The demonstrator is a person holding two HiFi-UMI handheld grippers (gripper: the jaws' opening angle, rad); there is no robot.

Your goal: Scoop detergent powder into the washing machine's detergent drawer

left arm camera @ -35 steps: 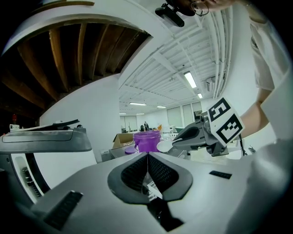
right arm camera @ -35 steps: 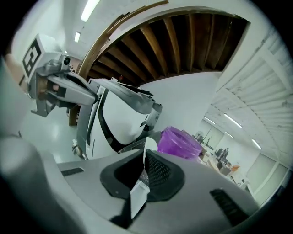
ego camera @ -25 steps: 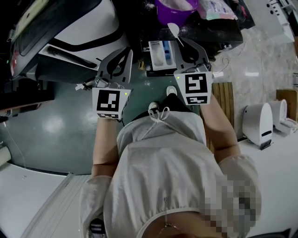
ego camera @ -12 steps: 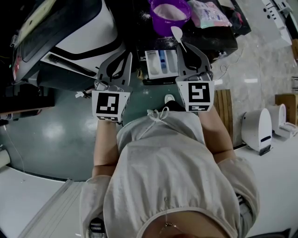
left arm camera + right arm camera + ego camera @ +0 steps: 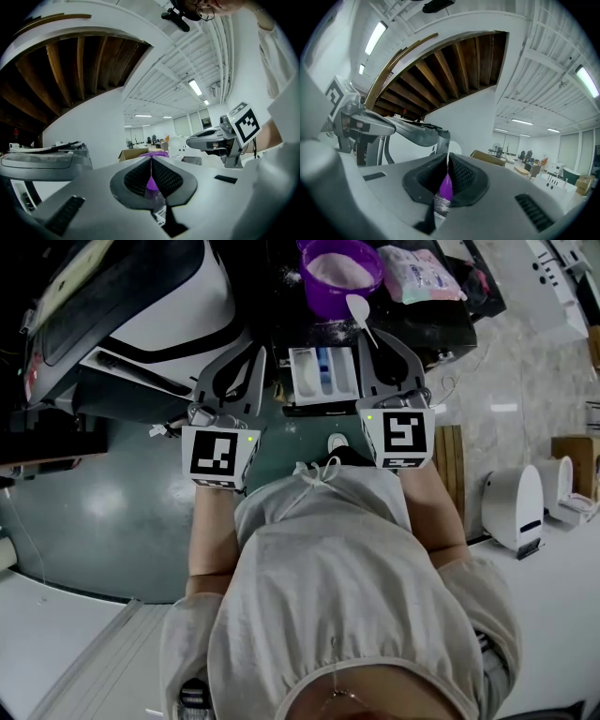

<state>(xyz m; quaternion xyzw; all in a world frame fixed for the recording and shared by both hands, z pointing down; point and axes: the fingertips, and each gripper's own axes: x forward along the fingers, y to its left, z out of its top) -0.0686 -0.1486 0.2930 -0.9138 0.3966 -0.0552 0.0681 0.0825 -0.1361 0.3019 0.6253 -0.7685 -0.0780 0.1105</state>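
The white detergent drawer [image 5: 323,371] stands pulled out from the washing machine [image 5: 141,306], showing white and blue compartments. Beyond it sits a purple bowl [image 5: 342,268] filled with white powder. My right gripper [image 5: 372,334] is shut on the handle of a white spoon [image 5: 357,308], whose bowl points up toward the purple bowl's near rim. In the right gripper view the spoon [image 5: 453,149] pokes out past the closed jaws of my right gripper [image 5: 448,157]. My left gripper [image 5: 256,348] hovers left of the drawer, shut and empty; the left gripper view shows this gripper [image 5: 151,159] with its jaws pressed together.
A pink and white detergent bag [image 5: 422,273] lies right of the bowl on the dark worktop [image 5: 441,320]. A wooden slatted stool [image 5: 452,442] and white appliances [image 5: 516,498] stand at the right. The person's torso fills the lower middle of the head view.
The head view has tipped, so the bowl and drawer sit lower in frame. The spoon has stayed in the right gripper. Both grippers hold nearly the same places.
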